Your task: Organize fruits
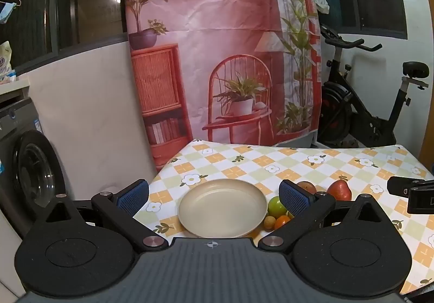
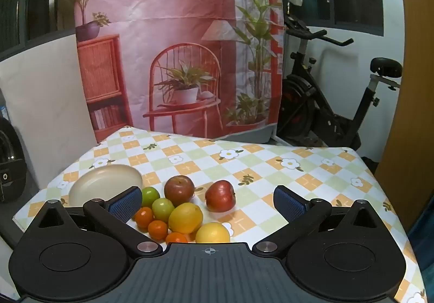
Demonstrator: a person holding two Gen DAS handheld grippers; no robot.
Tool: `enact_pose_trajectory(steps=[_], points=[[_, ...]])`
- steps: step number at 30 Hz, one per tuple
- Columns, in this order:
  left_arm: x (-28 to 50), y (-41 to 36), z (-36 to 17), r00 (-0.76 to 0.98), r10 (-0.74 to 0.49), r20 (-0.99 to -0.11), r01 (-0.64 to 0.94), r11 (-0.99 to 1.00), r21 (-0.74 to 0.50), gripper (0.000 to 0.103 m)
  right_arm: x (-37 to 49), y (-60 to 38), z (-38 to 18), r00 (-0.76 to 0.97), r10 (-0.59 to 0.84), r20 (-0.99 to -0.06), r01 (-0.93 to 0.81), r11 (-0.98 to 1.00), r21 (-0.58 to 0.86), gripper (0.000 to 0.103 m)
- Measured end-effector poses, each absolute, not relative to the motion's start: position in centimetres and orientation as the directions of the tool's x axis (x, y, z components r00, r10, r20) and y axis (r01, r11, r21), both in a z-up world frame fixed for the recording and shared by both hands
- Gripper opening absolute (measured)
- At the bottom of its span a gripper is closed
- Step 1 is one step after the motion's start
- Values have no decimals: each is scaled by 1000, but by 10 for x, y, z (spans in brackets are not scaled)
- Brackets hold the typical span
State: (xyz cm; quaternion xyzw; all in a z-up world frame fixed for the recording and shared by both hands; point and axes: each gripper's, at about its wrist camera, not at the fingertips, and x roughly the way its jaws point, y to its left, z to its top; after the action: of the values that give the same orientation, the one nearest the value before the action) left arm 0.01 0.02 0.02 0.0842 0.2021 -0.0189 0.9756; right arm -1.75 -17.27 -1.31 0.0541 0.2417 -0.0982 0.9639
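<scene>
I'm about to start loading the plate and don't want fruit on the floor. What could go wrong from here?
The round fruits lie bunched and touching: lifting the large yellow lemon may nudge the small orange tangerines into rolling. The shallow cream plate sits near the checked tablecloth's left edge, so a push could slide it off. Its low rim may not stop rolling fruit.
</scene>
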Motion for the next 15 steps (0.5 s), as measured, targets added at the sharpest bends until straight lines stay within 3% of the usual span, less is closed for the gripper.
enact_pose_trajectory(steps=[15], points=[[1, 1, -3, 919, -11, -393, 76, 986, 150, 103, -19, -172, -13, 868, -165, -469, 216, 975, 55, 103]])
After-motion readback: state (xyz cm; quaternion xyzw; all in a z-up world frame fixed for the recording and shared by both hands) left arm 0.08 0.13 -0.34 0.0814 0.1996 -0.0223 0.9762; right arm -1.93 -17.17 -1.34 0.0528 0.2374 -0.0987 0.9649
